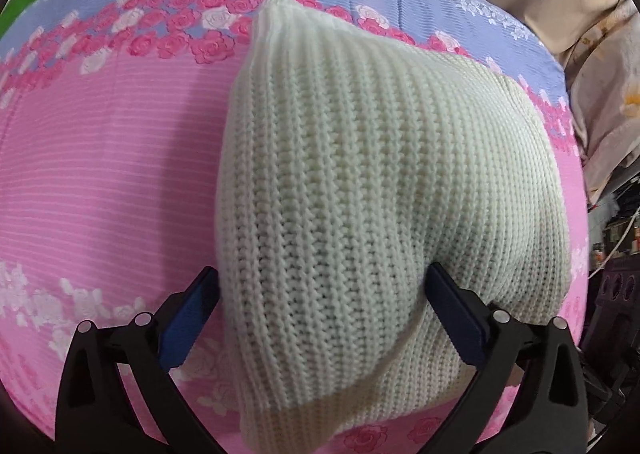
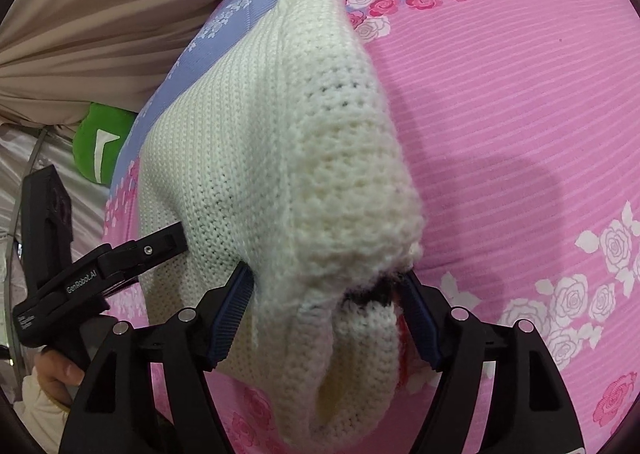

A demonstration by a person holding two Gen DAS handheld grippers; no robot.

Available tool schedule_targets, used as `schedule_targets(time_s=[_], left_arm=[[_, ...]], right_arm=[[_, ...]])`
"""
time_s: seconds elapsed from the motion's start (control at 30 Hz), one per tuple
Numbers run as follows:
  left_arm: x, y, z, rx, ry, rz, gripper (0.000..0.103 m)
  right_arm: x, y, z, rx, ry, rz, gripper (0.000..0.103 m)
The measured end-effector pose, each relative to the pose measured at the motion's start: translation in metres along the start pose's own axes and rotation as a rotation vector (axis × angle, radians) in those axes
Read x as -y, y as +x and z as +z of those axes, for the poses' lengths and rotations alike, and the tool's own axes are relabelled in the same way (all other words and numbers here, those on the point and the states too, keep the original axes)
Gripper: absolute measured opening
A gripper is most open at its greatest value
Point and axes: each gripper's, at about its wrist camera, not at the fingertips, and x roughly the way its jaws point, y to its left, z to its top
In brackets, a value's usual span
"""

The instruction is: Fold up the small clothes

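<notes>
Straddling the cream knit garment (image 1: 360, 193) (folded): both claws, left (image 1: 324, 318) and right (image 2: 326, 312), spread.

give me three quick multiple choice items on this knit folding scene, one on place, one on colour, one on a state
1. Where does the cream ribbed knit garment lie?
A. on a pink rose-print bedsheet
B. in a wooden drawer
C. on a tiled floor

2. What colour are the grip pads of the left gripper?
A. yellow
B. dark blue
C. white

3. How do the jaws of the right gripper stand?
A. pinched flat together
B. apart, with knit between them
C. out of view

Key:
1 A, the pink rose-print bedsheet spreads around and under the knit.
2 B, both pads show dark blue against black fingers.
3 B, the fingers stand either side of the bunched knit edge.
</notes>
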Motion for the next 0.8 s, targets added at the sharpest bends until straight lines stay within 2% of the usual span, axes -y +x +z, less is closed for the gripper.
schedule_targets(time_s=[0.1,0.13,0.2,0.23,0.3,0.4,0.57,0.67,0.8], left_arm=[[-0.012,0.005,0.001,-0.023,-0.043,-0.108,0.096],[-0.015,0.006,0.0,-0.033,-0.054,-0.158,0.091],[-0.016,0.0,0.0,-0.042,-0.042,-0.207,0.071],[-0.016,-0.003,0.0,-0.044,-0.033,-0.217,0.066],[-0.018,-0.014,0.001,-0.05,-0.033,-0.25,0.049],[-0.015,-0.04,0.003,-0.031,-0.01,-0.316,0.043],[0.0,-0.105,0.01,0.033,0.079,-0.409,0.042],[0.007,-0.152,0.014,0.088,0.14,-0.453,0.041],[0.003,-0.226,0.016,0.194,0.24,-0.518,0.041]], right_arm=[[0.0,0.0,0.001,-0.002,0.012,0.001,0.066],[0.0,0.001,0.001,-0.007,0.016,0.008,0.054],[0.003,0.001,0.001,-0.028,0.047,0.048,0.04],[0.002,0.0,0.001,-0.027,0.052,0.054,0.035],[-0.01,-0.007,0.002,-0.015,0.027,0.038,0.031],[-0.029,-0.027,0.002,0.018,0.003,0.043,0.027],[-0.068,-0.083,0.001,0.121,-0.045,0.045,0.025],[-0.097,-0.126,-0.007,0.199,-0.082,0.058,0.025],[-0.148,-0.184,-0.021,0.346,-0.171,0.048,0.025]])
